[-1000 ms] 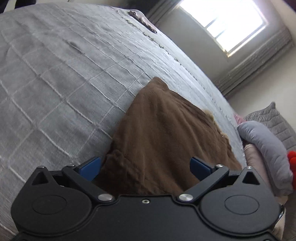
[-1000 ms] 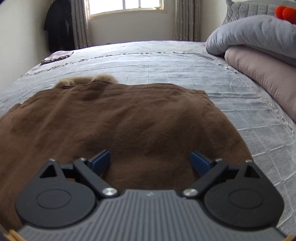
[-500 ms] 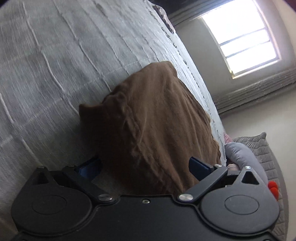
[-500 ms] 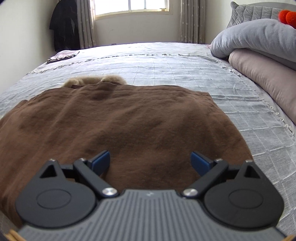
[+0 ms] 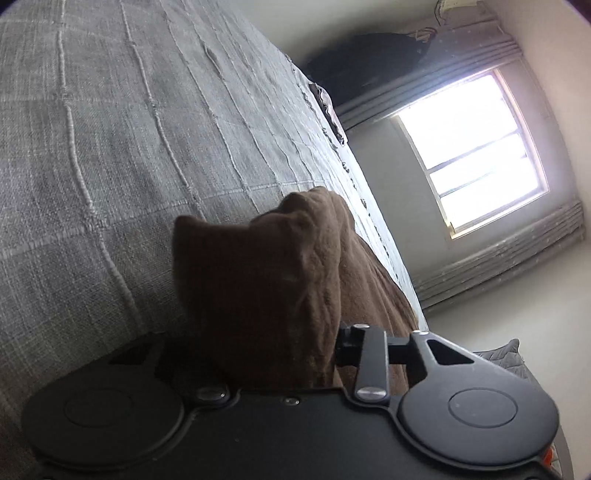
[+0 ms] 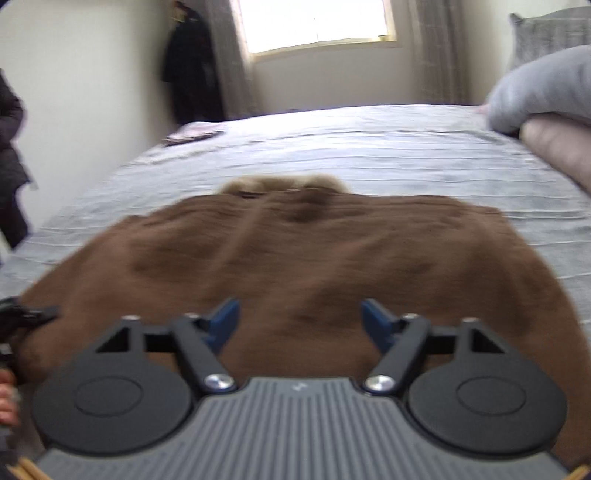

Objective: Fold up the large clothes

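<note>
A large brown fleece garment (image 6: pixel 314 251) with a tan furry collar (image 6: pixel 284 184) lies spread on the grey quilted bed (image 6: pixel 369 147). In the left wrist view its corner (image 5: pixel 258 266) stands bunched up between the jaws of my left gripper (image 5: pixel 258 347). Those jaws are closing and pinch the fabric. One finger (image 5: pixel 347 343) shows; the other is hidden under cloth. My right gripper (image 6: pixel 301 319) is at the near hem. Its jaws are closing too, blue pads (image 6: pixel 225 321) still apart with flat fabric between them. The left gripper (image 6: pixel 22 317) shows at that view's left edge, with a hand (image 6: pixel 7 402) below it.
Grey pillow (image 6: pixel 543 85) and pink pillow (image 6: pixel 557 147) lie at the bed's right. A small folded cloth (image 6: pixel 195 133) sits on the far left corner. A dark coat (image 6: pixel 192 66) hangs beside the window (image 6: pixel 317 26). Bare quilt (image 5: pixel 110 147) stretches left of the garment.
My left gripper sank and rolled, and its jaws closed on the garment's corner, bunching it up. The right gripper's pads moved closer together, and its view shows more of the room.
</note>
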The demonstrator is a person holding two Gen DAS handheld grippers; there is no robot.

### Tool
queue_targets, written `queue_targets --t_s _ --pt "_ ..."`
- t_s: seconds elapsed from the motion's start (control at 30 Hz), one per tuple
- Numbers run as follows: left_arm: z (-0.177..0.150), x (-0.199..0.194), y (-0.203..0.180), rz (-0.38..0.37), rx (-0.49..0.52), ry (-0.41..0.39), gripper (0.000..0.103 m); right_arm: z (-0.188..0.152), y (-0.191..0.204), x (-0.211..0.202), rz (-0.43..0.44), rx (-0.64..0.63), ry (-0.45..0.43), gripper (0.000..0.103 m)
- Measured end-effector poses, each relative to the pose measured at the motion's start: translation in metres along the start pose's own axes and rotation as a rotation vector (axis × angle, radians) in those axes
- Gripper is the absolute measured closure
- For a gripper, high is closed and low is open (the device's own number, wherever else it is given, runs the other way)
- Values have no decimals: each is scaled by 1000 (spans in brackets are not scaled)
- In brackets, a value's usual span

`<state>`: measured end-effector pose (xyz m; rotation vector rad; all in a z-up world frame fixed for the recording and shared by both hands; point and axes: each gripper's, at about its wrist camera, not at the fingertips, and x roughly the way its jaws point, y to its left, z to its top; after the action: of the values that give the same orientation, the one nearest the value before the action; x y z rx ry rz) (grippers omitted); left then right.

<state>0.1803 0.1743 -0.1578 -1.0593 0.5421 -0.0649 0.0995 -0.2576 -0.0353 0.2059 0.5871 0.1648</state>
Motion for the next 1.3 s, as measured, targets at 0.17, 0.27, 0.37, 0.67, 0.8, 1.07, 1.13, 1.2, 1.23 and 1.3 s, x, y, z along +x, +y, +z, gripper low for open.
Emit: queue_targets --t_s 0.17,0.27,0.37,0.67,0.8,1.07,1.13,1.2,1.23,1.3 --pt "2 -17 -36 -112 164 -73 79 -8 30 21 271 42 105 77" --pt "0 -26 -69 -218 288 -82 79 -17 43 46 295 47 214 82" --pt "-15 -29 -110 -320 424 -57 79 -19 39 64 291 99 249 88" --pt "-98 -16 -213 -547 785 82 79 9 -52 18 333 359 109 65" --pt "-161 5 -236 -593 974 233 78 10 -130 -28 238 559 -42 39" --pt "-244 49 -215 -575 1085 532 66 -23 -229 -69 109 895 -151 37" --pt "-240 46 -216 -584 1088 554 60 -25 -237 -77 170 933 -181 31" --pt "-231 41 -223 -614 1085 586 48 -18 -230 -75 216 912 -181 22" --pt "-227 35 -227 -629 1081 602 40 -12 -226 -71 237 893 -170 19" --pt "-218 24 -229 -664 1066 634 27 -4 -214 -63 269 843 -134 19"
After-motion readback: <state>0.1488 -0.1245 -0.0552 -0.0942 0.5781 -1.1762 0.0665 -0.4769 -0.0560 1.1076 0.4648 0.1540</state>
